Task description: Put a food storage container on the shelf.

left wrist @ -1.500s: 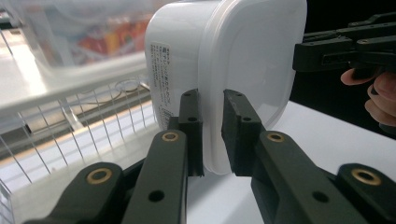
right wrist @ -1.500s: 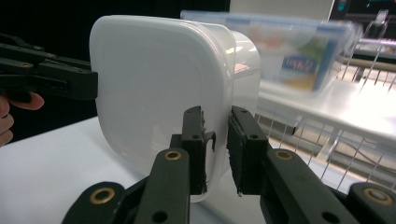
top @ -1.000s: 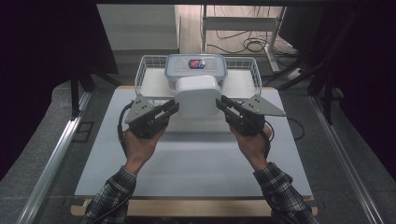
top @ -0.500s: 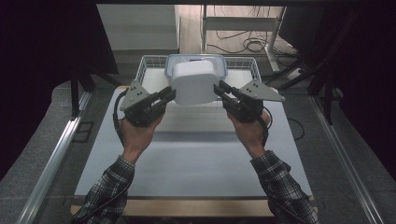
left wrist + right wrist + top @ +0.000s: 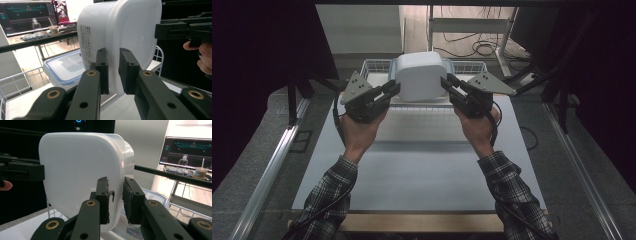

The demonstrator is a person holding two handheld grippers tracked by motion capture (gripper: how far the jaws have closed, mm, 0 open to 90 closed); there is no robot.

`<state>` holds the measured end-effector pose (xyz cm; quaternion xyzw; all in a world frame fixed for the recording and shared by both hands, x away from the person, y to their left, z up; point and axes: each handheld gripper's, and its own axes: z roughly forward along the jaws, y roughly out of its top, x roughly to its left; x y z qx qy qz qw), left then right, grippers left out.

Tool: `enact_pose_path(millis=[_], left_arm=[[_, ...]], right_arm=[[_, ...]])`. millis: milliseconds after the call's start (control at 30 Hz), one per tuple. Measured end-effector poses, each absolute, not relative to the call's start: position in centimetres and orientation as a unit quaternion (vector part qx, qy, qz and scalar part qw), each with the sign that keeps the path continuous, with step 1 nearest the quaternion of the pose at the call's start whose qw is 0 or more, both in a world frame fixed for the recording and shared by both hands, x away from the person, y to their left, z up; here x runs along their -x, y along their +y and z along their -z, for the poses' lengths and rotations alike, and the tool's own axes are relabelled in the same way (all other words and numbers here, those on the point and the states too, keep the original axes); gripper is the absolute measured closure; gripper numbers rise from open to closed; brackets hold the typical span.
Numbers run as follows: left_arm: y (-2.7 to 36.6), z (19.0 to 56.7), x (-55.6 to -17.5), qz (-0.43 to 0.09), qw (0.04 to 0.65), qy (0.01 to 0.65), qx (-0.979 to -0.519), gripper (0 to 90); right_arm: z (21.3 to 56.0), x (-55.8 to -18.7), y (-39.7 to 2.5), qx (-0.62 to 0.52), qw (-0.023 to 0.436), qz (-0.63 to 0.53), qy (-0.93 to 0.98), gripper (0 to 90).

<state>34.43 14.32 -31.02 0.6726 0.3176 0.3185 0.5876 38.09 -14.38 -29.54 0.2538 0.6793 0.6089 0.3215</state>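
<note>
Left gripper (image 5: 389, 91) and right gripper (image 5: 448, 85) each clamp the white container's (image 5: 418, 76) rim, sharing its weight above the wire basket (image 5: 373, 67).

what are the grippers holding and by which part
Both grip the white container by its rim: left gripper on its left edge, right gripper on its right edge.

A lab or recording workroom: monitors (image 5: 27, 15) with graph lines at the upper left of the left gripper view, loose cables (image 5: 472, 47) on the floor at top centre of the high view, black curtains (image 5: 262, 60) flanking a white counter (image 5: 422, 170).
</note>
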Motion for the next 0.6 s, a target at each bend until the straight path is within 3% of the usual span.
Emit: enact_pose_path(millis=[600], left_arm=[[14.0,30.5,-36.9,-0.319,0.590,0.334,-0.662,78.1]], right_arm=[[29.2,-40.3,-13.8,-0.277,0.330,-0.599,0.675,72.5]])
